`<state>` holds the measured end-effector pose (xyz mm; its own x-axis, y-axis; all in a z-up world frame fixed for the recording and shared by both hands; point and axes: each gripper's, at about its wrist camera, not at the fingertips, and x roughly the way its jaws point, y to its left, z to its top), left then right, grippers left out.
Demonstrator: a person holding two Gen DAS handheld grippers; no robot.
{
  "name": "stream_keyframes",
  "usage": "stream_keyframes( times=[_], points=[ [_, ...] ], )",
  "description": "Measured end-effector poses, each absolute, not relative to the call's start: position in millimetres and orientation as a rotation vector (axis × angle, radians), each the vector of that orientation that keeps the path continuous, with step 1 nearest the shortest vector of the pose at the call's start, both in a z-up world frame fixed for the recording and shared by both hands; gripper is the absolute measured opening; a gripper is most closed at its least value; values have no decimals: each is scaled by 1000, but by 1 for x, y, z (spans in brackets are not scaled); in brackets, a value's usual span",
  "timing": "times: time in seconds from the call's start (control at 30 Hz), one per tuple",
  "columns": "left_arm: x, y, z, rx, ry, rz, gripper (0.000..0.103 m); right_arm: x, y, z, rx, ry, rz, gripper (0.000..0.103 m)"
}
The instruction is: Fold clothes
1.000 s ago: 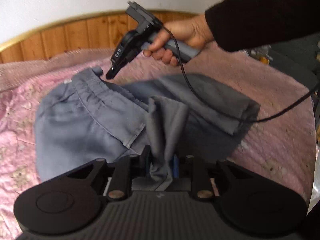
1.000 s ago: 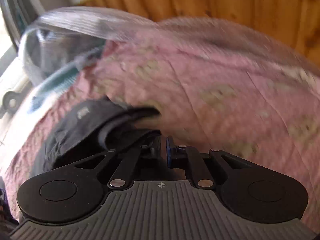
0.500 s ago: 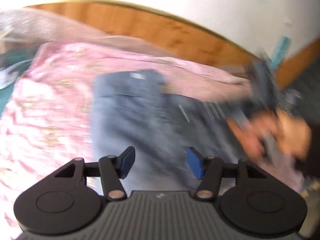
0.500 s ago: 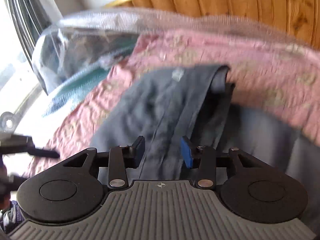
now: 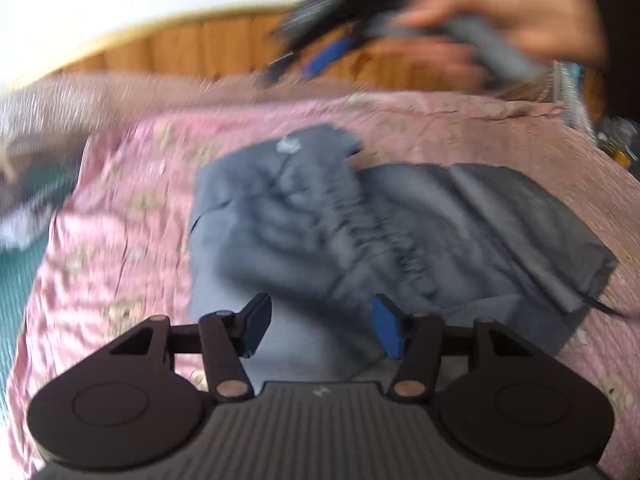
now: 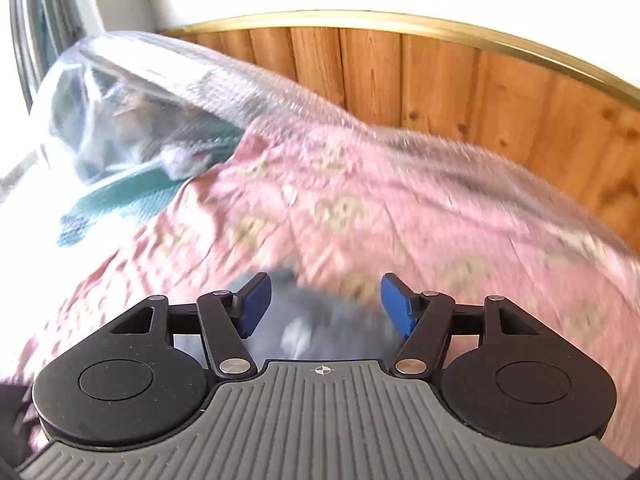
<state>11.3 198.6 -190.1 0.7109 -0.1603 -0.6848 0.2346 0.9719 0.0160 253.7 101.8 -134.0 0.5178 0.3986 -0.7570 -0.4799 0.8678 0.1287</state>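
Observation:
Grey trousers (image 5: 320, 224) lie crumpled on a pink bedspread (image 5: 132, 248), waistband gathered in the middle and a leg spread to the right. My left gripper (image 5: 320, 320) hovers open over their near edge, with no cloth pinched between its blue pads. In the left wrist view the right gripper (image 5: 296, 64) is a blur above the bed's far side, held by a hand (image 5: 520, 20). In the right wrist view the right gripper (image 6: 325, 304) has its jaws opening. Only a blurred patch of the grey trousers (image 6: 320, 332) shows below them, and nothing is gripped.
A wooden headboard (image 6: 440, 80) with a brass rim runs behind the bed. Clear bubble plastic (image 6: 140, 92) is heaped at the bed's far left over other items, with a teal cloth (image 6: 132, 196) beside it. The pink bedspread (image 6: 360, 208) surrounds the trousers.
My left gripper has let go of the grey fold it pinched and opened. The right gripper has released the waistband, opened and lifted away above the bed.

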Motion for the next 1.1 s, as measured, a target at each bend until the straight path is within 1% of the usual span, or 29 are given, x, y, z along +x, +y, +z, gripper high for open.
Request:
stream_keyframes(
  times=[0.07,0.13,0.17,0.2,0.27,0.33,0.43,0.53,0.6,0.7,0.77,0.8,0.87,0.9,0.93,0.97,1.0,1.07,1.1],
  points=[
    [10,190,-196,77,781,-294,56,282,123,-166,-107,1027,619,64],
    [14,186,-212,30,866,-353,54,311,144,-199,-112,1173,710,65],
    [16,185,-224,0,923,-383,50,326,155,-215,-114,1247,756,60],
    [16,185,-236,-12,976,-397,49,332,162,-227,-115,1295,794,55],
    [12,184,-254,-5,1034,-407,50,325,170,-237,-109,1307,843,15],
    [6,185,-259,5,1007,-415,50,327,166,-231,-92,1264,848,6],
    [8,190,-258,-26,1027,-429,50,335,160,-234,-108,1210,756,0],
    [6,192,-257,-23,1033,-451,50,340,144,-232,-130,1137,603,0],
    [8,192,-253,-8,1049,-466,50,331,133,-213,-98,1069,582,0],
    [13,210,-231,-129,1016,-481,49,294,124,-179,-19,988,665,8],
    [15,232,-212,-246,960,-483,49,265,124,-171,-15,975,732,10],
    [17,245,-203,-295,934,-478,50,254,122,-182,-56,1007,708,11],
    [24,272,-189,-365,888,-450,55,240,106,-216,-125,1084,573,12],
    [28,286,-183,-381,864,-417,56,233,98,-234,-160,1121,505,17],
    [34,301,-181,-398,850,-372,61,228,87,-244,-148,1134,446,13],
    [41,316,-183,-418,845,-314,66,221,74,-238,-72,1109,404,11],
    [48,331,-185,-437,839,-256,67,212,63,-225,10,1073,368,14],
    [66,356,-203,-508,855,-171,68,184,47,-192,134,968,325,27],
    [76,367,-214,-549,867,-133,68,168,44,-176,168,916,310,29]
  ],
)
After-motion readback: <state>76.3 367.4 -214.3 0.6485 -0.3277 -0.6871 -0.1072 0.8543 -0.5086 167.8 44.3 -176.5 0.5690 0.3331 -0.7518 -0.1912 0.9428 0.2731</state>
